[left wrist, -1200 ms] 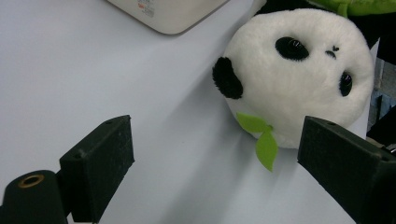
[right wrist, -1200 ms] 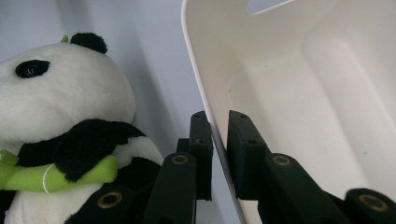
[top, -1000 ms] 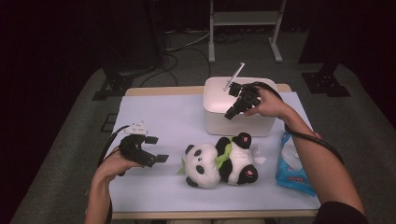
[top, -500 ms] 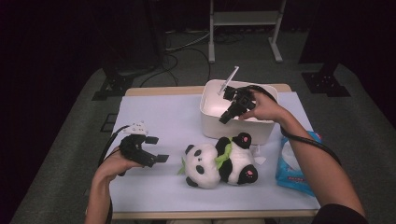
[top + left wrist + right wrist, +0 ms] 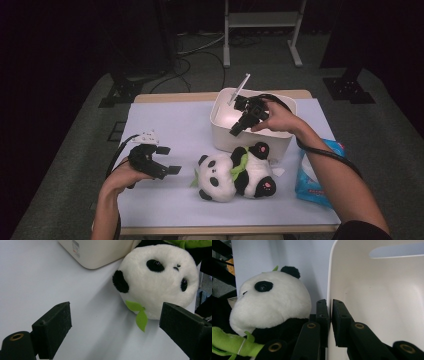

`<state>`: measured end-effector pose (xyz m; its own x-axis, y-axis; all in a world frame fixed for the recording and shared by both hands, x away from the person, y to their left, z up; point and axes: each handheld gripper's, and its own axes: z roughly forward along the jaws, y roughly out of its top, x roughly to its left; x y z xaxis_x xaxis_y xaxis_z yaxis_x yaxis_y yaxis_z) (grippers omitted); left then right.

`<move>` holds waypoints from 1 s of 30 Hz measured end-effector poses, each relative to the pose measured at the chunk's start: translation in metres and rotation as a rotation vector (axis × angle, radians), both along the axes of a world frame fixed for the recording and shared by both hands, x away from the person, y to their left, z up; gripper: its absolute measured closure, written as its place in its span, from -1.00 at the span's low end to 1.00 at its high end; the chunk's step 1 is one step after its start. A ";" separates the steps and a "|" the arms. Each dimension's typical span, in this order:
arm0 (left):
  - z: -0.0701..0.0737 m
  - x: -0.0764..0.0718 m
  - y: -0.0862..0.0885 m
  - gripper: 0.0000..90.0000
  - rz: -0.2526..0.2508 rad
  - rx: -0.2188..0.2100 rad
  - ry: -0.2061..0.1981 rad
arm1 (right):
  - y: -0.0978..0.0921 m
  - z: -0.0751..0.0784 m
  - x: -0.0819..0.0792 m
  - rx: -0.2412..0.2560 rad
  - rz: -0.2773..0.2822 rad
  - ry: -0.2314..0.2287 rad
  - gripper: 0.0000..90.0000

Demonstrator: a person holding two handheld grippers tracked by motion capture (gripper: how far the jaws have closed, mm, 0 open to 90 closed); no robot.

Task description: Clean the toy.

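Our right gripper (image 5: 329, 312) pinches the front wall of the white bin (image 5: 222, 132).

The bin is plain, smooth and cream-white, with a slot handle; it stands at the table's (image 5: 165, 120) far middle, its rim seemingly clamped between these jaws. The panda (image 5: 232, 172) lies just before it. Our left gripper (image 5: 113, 327) rests spread wide near the panda's head, grasping nothing.
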<state>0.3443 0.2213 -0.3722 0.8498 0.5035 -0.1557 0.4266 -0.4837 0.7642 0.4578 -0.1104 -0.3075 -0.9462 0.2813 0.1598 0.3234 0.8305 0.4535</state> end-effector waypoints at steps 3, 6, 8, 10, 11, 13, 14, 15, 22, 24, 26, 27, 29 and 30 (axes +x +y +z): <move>0.000 0.000 0.000 -0.78 -0.001 -0.001 -0.001 | 0.002 0.000 -0.002 -0.002 0.008 -0.004 0.85; 0.000 0.000 0.000 -0.78 0.000 0.001 -0.001 | 0.003 0.000 -0.003 -0.001 0.013 -0.004 0.85; 0.000 0.000 0.000 -0.78 -0.001 0.003 0.001 | 0.003 0.000 -0.005 -0.004 0.011 -0.004 0.86; -0.001 0.000 0.000 -0.78 0.001 0.003 0.002 | 0.003 0.000 -0.005 -0.002 0.013 -0.009 0.86; -0.001 0.000 0.000 -0.78 0.001 0.005 0.003 | 0.003 0.000 -0.005 -0.001 0.013 -0.011 0.86; -0.001 0.000 -0.001 -0.78 -0.001 0.009 0.003 | 0.003 0.000 -0.007 -0.003 0.011 -0.014 0.86; -0.001 0.000 -0.001 -0.78 -0.002 0.009 0.003 | 0.003 0.000 -0.008 -0.001 0.016 -0.014 0.86; -0.001 -0.001 -0.002 -0.78 -0.001 0.009 0.004 | 0.003 0.000 -0.008 -0.003 0.020 -0.017 0.86; -0.001 -0.001 -0.002 -0.78 -0.003 0.011 0.001 | 0.003 0.001 -0.013 -0.008 0.018 -0.025 0.87; -0.001 -0.001 -0.002 -0.78 -0.003 0.009 0.003 | 0.003 0.001 -0.014 -0.009 0.019 -0.026 0.87; -0.001 -0.001 -0.002 -0.78 -0.004 0.012 0.002 | 0.003 0.001 -0.014 -0.009 0.017 -0.024 0.87; -0.001 -0.001 -0.002 -0.78 -0.006 0.013 0.002 | 0.003 0.001 -0.015 -0.008 0.017 -0.023 0.87; -0.002 0.000 -0.002 -0.78 -0.005 0.010 0.003 | 0.004 0.001 -0.016 -0.011 0.021 -0.028 0.87; -0.002 0.000 -0.002 -0.78 -0.003 0.009 0.004 | 0.004 0.001 -0.016 -0.010 0.024 -0.031 0.87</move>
